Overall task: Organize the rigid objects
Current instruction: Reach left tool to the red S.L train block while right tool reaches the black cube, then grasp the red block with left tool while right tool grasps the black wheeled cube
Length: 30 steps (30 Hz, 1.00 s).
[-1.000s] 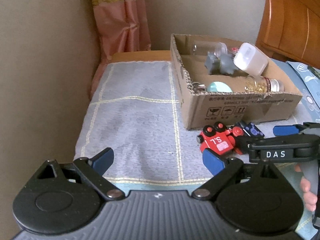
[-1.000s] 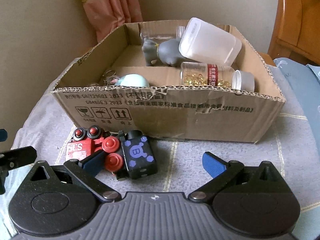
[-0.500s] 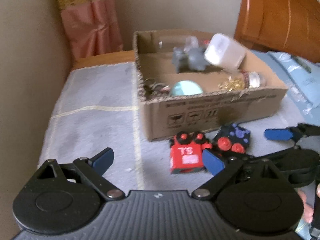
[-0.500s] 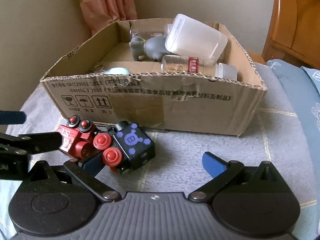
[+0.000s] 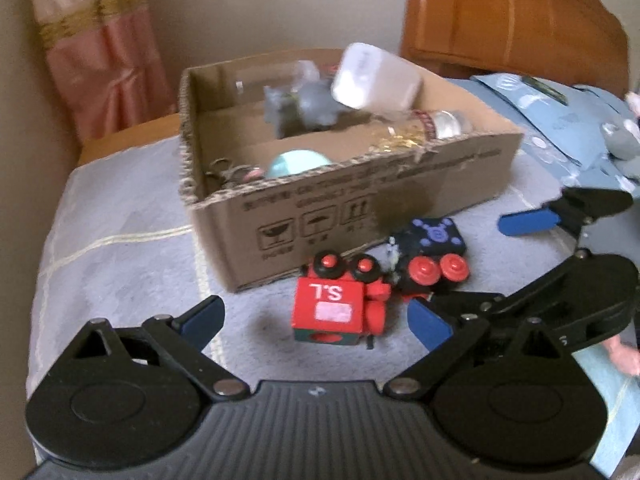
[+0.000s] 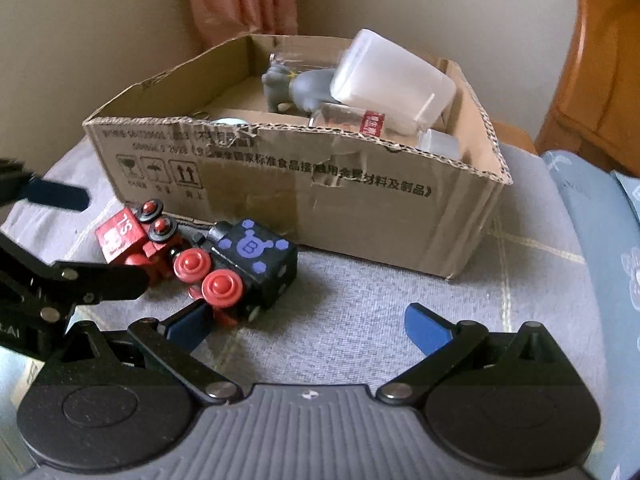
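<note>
A red toy train car (image 5: pixel 332 308) marked "S.L" and a black car (image 5: pixel 434 250) with purple dots lie coupled on the grey cloth in front of a cardboard box (image 5: pixel 360 204). My left gripper (image 5: pixel 316 320) is open and empty, with the red car between its fingers. My right gripper (image 6: pixel 308 326) is open and empty; its left finger sits just in front of the black car (image 6: pixel 256 264), beside the red car (image 6: pixel 128 236). The box (image 6: pixel 320 200) holds a grey animal figure (image 6: pixel 296 86), a white container (image 6: pixel 392 76) and a bottle.
A wooden headboard (image 5: pixel 512 20) stands at the back right, a pink curtain (image 5: pixel 96 48) at the back left. A blue pillow (image 6: pixel 600 216) lies right of the box. The right gripper shows in the left wrist view (image 5: pixel 560 248).
The left gripper swung right and closer, so the red car is now between its fingers. The right gripper moved right and closer to the black car. The toys have not moved.
</note>
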### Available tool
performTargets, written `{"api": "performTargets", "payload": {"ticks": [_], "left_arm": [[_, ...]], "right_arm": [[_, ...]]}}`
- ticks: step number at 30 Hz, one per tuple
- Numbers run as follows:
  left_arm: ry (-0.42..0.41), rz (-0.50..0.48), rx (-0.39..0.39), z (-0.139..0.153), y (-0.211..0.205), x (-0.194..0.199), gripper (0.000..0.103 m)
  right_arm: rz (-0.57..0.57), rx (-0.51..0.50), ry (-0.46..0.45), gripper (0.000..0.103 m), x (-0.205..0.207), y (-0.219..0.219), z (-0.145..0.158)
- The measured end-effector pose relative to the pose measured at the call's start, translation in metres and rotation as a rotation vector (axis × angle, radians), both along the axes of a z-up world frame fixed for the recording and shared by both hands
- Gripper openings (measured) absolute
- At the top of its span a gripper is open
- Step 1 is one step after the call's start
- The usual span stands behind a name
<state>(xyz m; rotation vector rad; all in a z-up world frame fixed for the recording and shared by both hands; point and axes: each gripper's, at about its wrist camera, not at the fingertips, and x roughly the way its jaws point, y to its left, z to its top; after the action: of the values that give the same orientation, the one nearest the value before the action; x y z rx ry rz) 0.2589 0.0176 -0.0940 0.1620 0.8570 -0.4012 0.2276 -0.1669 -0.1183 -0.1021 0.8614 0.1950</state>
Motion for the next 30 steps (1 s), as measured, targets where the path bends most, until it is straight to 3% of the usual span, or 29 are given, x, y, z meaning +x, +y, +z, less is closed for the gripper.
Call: {"api": "performTargets", "payload": {"ticks": [5,10,13,15,17,24,30], "left_arm": [[-0.028,-0.073,0.057,-0.007,-0.005,-0.003,0.094],[-0.038,-0.1,0.075,-0.014,-0.011,0.003,0.083],[-0.035,-0.094,0.032,-0.014,-0.011,0.007,0.073],[-0.03,-0.093,0.0,-0.014,-0.01,0.009,0.059],[-0.029,-0.089,-0.013,-0.013,-0.009,0.009,0.051],[-0.027,-0.082,0.0,-0.012,0.0,-0.001,0.05],[-0.008,-0.105,0.016,-0.01,0.012,-0.017,0.05]], "right_arm": [[0.136,0.004,-0.011,0.103,-0.01,-0.011,0.001],[0.213,-0.013,-0.016,0.103,-0.016,-0.015,0.003],[0.241,-0.022,-0.021,0.102,-0.017,-0.012,0.004],[0.262,-0.025,-0.026,0.102,-0.017,-0.009,0.005],[0.291,-0.034,-0.03,0.102,-0.017,-0.005,0.005],[0.385,-0.082,-0.055,0.1,-0.012,0.014,0.007],[0.501,-0.119,-0.096,0.091,-0.008,0.036,0.01]]}}
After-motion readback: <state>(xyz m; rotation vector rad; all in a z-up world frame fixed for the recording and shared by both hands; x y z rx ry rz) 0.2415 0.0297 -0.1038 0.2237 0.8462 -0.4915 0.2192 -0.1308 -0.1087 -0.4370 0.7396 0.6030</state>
